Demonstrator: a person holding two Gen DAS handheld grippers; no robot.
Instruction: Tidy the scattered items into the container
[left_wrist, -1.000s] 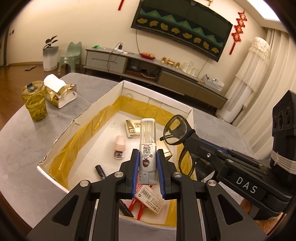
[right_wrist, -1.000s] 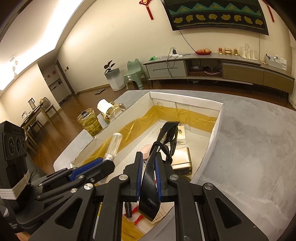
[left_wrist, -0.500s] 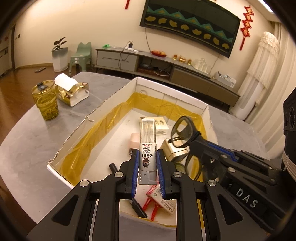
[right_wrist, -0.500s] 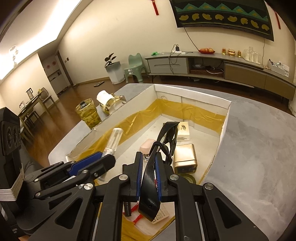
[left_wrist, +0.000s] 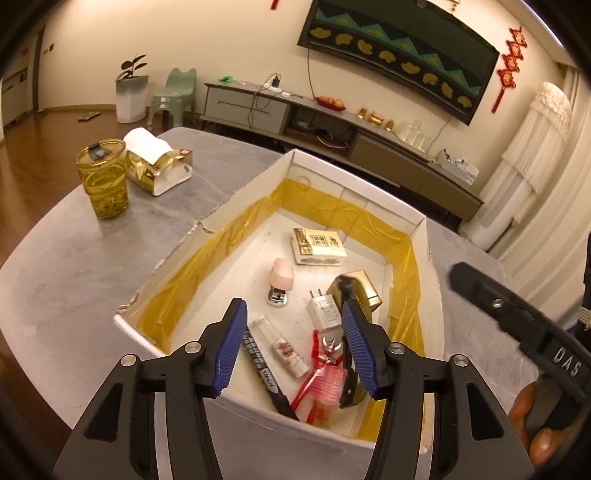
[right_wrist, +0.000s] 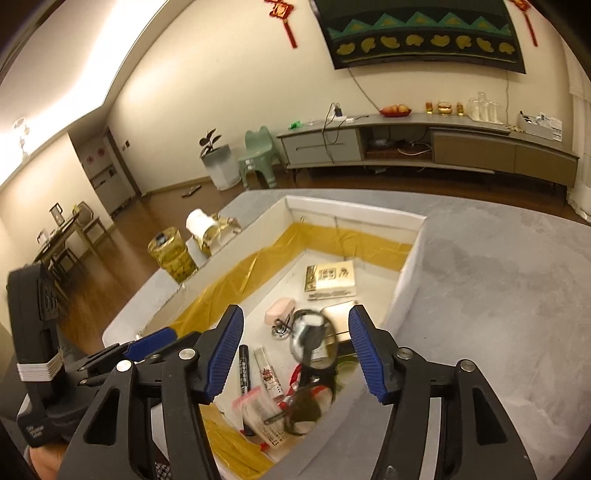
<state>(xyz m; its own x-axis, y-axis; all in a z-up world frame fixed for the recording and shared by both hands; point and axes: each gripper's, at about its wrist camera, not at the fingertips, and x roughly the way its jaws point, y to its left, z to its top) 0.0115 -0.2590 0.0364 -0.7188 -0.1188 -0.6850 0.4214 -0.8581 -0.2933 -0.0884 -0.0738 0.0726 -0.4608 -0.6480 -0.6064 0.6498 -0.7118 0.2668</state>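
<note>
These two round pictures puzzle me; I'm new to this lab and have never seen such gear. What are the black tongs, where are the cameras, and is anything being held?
No robot here: a person holds a two-fingered gripper in each hand, and a wide-angle camera on each looks forward along its fingers. One picture looks past the left gripper, the other past the right gripper. Both hang over a white box lined with yellow film, on a grey table. Both sets of jaws are opening, with nothing between the blue pads. Lying in the box are a clear tube, a marker, glasses, a pink stapler, a white charger and a small carton. A jar and tissues stand outside.
</note>
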